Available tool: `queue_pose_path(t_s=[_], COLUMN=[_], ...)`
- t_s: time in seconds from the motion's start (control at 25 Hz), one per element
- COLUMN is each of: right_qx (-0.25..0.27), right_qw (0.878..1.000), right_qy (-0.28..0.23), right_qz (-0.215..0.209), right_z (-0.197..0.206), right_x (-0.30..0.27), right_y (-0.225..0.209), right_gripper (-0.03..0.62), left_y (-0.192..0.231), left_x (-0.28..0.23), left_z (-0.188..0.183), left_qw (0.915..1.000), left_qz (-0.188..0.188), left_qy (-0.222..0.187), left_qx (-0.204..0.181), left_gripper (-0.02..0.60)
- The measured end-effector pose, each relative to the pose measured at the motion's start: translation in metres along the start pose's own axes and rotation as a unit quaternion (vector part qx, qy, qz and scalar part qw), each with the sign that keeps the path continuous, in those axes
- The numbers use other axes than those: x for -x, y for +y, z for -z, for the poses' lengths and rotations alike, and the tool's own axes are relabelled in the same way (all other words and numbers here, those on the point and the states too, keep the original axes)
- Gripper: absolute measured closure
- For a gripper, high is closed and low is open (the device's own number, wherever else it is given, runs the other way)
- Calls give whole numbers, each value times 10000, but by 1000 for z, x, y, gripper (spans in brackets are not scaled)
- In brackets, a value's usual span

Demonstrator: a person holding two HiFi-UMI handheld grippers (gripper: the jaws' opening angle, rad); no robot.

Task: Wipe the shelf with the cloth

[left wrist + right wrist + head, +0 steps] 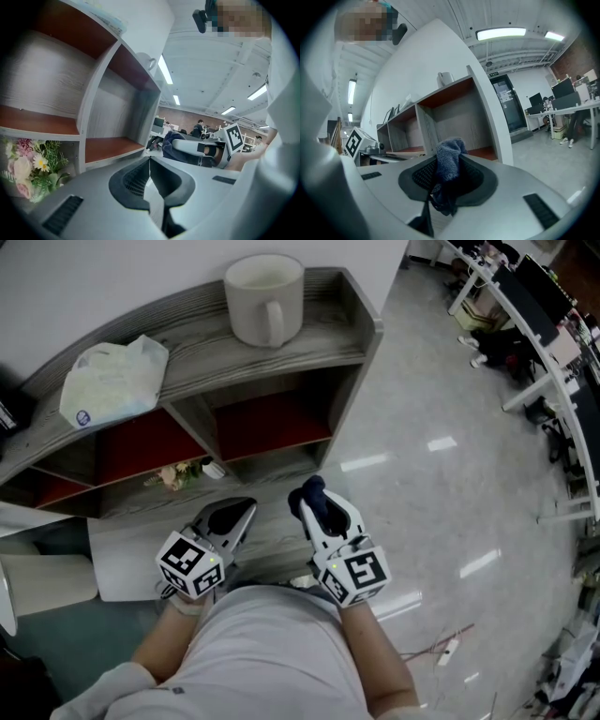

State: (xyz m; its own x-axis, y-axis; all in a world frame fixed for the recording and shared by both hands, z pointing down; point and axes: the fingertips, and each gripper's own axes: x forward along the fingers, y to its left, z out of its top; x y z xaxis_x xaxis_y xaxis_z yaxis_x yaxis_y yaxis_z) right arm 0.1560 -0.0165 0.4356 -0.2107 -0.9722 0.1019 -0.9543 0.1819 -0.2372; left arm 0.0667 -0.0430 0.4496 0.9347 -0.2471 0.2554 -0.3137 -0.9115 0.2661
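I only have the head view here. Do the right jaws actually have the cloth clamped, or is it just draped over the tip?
Observer: Clamped. The right gripper view shows the right gripper with its jaws shut on the cloth, a tuft sticking up past the tips.
Operator: And the left jaws?
Observer: The left gripper has its jaws together, with nothing between them.
Operator: Is the cloth on the shelf yet?
Observer: Not yet. In the right gripper view the shelf stands beyond the cloth, apart from it.
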Motion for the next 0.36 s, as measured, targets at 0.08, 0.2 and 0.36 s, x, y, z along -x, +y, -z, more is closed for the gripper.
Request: queue_pose_path(t_s=[0.08, 0.2, 0.36], right_qx=[10, 20, 41], right_qw=[10000, 10000, 9999], right_qy=[-8, 13, 118], right_qz=[4, 21, 74], right_z=[0, 2, 7], right_x=[1, 3, 5], right_y=[1, 3, 5], right_gripper=[505, 505, 505], left_y=[-1, -2, -1], left_x=[2, 7, 12], left_z=[1, 4, 7], left_qw=[10000, 10000, 10000], left_qz=[-4, -25, -61], left_qy=[4, 4, 1], left_qx=[7, 27, 54], left_gripper=[566, 566, 566])
